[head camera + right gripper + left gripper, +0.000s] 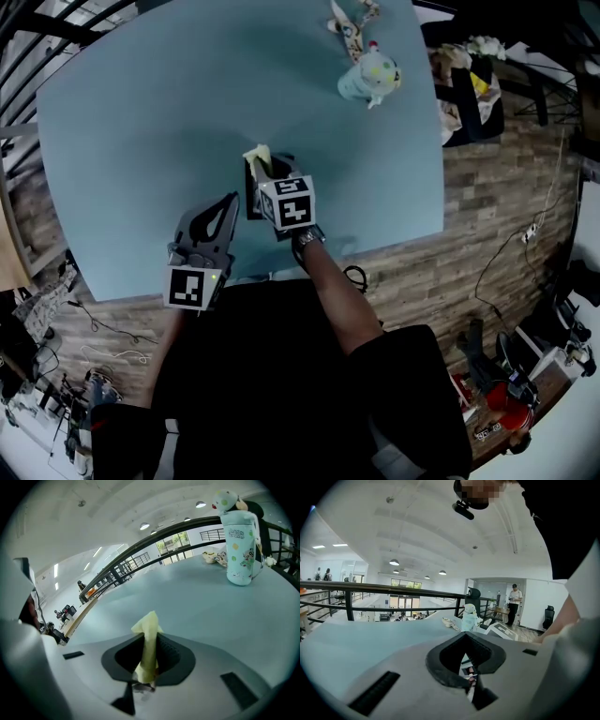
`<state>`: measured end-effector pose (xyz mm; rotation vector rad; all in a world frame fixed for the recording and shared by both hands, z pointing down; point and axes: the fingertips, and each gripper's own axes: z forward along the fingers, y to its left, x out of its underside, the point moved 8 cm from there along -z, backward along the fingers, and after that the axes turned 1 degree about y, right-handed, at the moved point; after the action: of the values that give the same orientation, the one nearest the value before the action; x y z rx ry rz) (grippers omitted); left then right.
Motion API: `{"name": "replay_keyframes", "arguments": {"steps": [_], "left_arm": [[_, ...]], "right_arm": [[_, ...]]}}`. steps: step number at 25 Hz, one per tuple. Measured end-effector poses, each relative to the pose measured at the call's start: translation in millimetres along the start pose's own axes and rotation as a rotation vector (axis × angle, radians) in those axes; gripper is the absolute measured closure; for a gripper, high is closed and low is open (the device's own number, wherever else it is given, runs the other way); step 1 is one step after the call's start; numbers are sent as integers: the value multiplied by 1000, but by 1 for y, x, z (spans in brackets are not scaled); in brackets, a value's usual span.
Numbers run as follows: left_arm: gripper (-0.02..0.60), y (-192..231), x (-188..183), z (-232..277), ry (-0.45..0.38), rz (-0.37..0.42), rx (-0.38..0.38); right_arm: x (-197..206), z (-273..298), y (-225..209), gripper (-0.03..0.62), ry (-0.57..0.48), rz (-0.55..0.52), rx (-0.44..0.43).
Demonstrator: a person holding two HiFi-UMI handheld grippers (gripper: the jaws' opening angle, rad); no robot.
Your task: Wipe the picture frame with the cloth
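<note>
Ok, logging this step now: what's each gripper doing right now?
Left gripper: closed on the edge of the picture frame.
Right gripper: closed on the yellow cloth.

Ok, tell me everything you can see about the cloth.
The cloth is pale yellow and looks thin and soft. It is bunched into a narrow strip and clamped between the jaws of the right hand-held gripper. A folded, pointed tip sticks out past the jaws. It is held over the blue table, on the person's side of it. Only the jaws can be seen touching it.
</note>
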<state>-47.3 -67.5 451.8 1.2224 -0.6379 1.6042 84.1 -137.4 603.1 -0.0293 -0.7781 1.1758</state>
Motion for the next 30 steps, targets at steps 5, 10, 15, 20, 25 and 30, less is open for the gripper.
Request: {"name": "replay_keyframes", "arguments": {"steps": [5, 10, 15, 20, 25, 30], "left_arm": [[584, -4, 0, 2, 2, 4, 15], [584, -7, 1, 5, 6, 11, 33], [584, -10, 0, 6, 4, 16, 46], [584, -11, 1, 7, 9, 16, 50], [584, -11, 1, 7, 5, 17, 49], [584, -13, -2, 5, 3, 20, 54]], "right_arm": [[2, -6, -7, 536, -11, 18, 21], [5, -13, -17, 536, -22, 33, 43], [8, -21, -29, 536, -35, 53, 70], [9, -26, -37, 536, -42, 74, 76], [10, -29, -41, 536, -53, 95, 93], [10, -38, -47, 536, -60, 113, 119]]}}
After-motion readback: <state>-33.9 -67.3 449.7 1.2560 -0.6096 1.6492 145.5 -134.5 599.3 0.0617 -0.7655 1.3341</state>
